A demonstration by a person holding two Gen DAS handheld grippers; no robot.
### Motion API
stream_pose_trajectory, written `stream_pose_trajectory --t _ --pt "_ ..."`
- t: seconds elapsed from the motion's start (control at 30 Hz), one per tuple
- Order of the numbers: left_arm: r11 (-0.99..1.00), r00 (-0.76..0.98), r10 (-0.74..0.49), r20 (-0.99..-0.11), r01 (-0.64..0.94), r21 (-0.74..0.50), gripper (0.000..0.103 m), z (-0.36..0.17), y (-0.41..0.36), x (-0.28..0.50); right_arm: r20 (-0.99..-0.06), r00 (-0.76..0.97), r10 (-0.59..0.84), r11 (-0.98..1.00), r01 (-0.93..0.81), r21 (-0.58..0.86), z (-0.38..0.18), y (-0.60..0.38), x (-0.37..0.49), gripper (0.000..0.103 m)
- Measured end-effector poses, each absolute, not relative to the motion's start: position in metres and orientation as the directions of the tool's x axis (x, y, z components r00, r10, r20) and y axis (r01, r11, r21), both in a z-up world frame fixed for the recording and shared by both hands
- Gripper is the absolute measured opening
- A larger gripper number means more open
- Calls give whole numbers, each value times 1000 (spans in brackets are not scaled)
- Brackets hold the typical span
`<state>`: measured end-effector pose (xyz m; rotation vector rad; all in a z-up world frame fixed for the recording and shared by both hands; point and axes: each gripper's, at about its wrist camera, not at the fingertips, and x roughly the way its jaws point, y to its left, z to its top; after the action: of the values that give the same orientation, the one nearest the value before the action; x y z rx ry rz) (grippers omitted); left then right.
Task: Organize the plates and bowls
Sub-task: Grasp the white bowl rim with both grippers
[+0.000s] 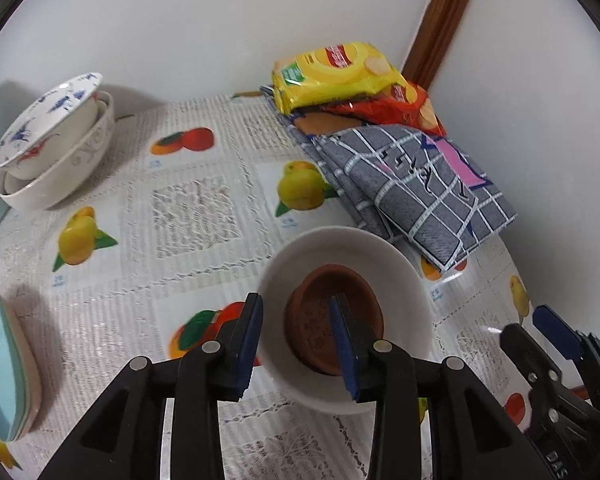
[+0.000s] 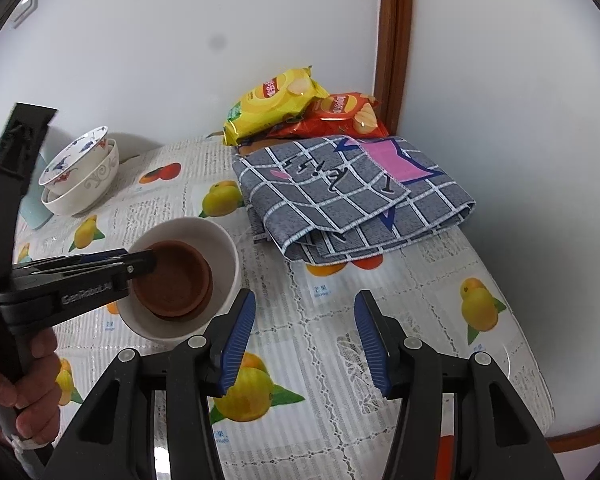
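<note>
1. The left claw (image 1: 296,344) hangs spread over the near rim of a white bowl (image 1: 400,264), one finger outside, one inside above a brown clay dish (image 1: 320,312) nested in it.
2. The right claw (image 2: 306,344) is spread, holding nothing, above the fruit-print tabletop (image 2: 420,300).
3. Stacked patterned bowls (image 1: 60,176) sit at the far left, snack bags (image 1: 340,76) on folded cloth (image 1: 420,184) by the wall.

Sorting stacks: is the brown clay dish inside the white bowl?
Inside: the brown clay dish sits within the plain white bowl's rim.
</note>
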<state>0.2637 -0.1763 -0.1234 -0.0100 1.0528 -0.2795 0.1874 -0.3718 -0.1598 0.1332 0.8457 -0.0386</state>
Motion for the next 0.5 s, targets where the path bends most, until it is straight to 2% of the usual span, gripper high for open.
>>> stream_pose_trajectory --t 0.23,0.5 --pt "979 454 -183 -872 164 -120 33 -125 -150 263 -761 645 75 989 47 137 -167 -361 210 53" --pt "979 415 -187 -890 158 -132 33 -140 -148 270 -797 592 122 986 23 168 -188 -346 237 52"
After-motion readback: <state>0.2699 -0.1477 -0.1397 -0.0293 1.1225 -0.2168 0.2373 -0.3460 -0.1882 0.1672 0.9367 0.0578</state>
